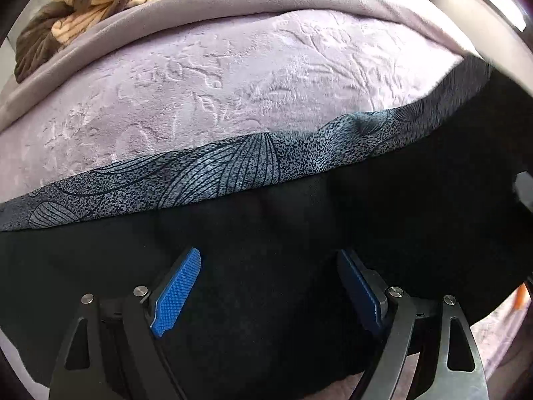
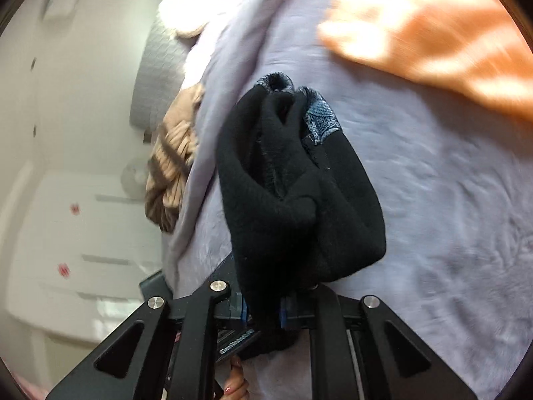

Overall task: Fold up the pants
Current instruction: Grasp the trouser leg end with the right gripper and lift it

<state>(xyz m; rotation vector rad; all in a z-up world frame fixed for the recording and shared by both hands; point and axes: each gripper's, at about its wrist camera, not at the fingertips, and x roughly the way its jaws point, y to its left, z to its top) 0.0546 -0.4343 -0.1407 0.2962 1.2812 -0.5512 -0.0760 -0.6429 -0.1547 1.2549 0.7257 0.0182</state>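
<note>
The pants are black fleece with a grey-blue leaf-patterned band. In the left wrist view they (image 1: 266, 220) lie spread across the lilac bed cover, the patterned band (image 1: 213, 173) along their far edge. My left gripper (image 1: 269, 286) is open just above the black fabric, its blue pads (image 1: 176, 293) apart with cloth between and under them. In the right wrist view my right gripper (image 2: 265, 313) is shut on a bunched end of the pants (image 2: 293, 193), which hangs forward from the jaws over the bed.
The lilac embossed bed cover (image 1: 206, 86) fills both views. A brown and tan striped garment (image 1: 86, 6) lies at the bed's far edge; it also shows in the right wrist view (image 2: 173, 166). An orange cloth (image 2: 433, 33) lies blurred at upper right. White drawers (image 2: 76, 226) stand left.
</note>
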